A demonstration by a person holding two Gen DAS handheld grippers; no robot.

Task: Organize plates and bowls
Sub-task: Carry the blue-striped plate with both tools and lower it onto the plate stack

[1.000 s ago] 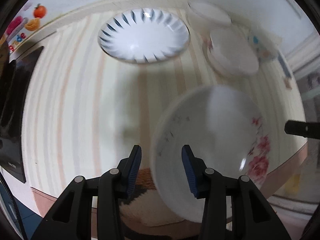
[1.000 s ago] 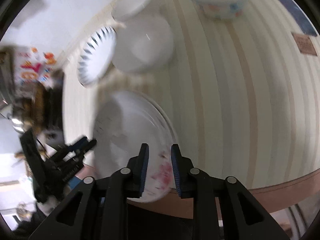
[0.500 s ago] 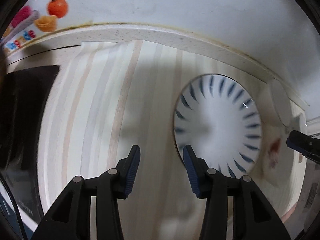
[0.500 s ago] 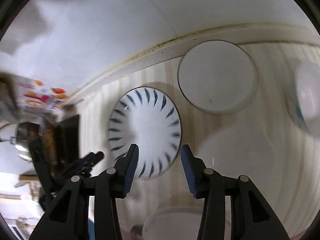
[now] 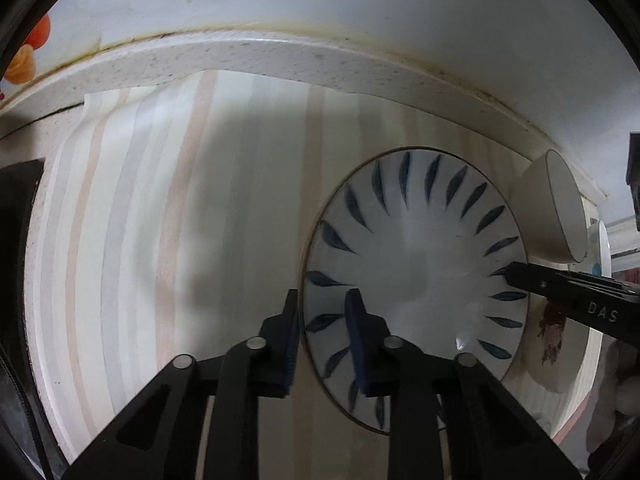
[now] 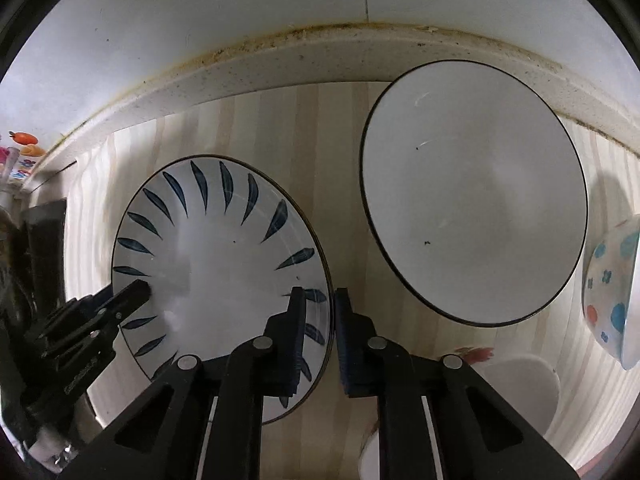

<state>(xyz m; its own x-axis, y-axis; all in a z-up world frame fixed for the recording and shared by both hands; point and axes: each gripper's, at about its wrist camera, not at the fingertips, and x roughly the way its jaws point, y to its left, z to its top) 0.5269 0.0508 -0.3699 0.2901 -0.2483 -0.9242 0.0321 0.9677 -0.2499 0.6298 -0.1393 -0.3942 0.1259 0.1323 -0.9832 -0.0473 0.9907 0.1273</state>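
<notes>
Striped mat (image 5: pixel 168 240), pale cream, grey and pink bands, spread over speckled counter (image 5: pixel 280 60) against white wall.

White bowl (image 6: pixel 472 192), dark rim line, plain inside, at back of mat, right of plate.

Plate (image 6: pixel 216 264), white, thin dark rim, ring of blue leaf strokes pointing inward; flat on mat near back edge.

Spotted bowl (image 6: pixel 608 296), blue and red dots, far right, cut off by frame.

Left gripper (image 5: pixel 322 332): jaws just closed, clamped on left rim of plate, one finger outside, one inside.

Right gripper (image 6: pixel 318 320): jaws just closed, clamped on right rim of plate likewise. In left view, lettering "DAS" on its side; rest unreadable.
</notes>
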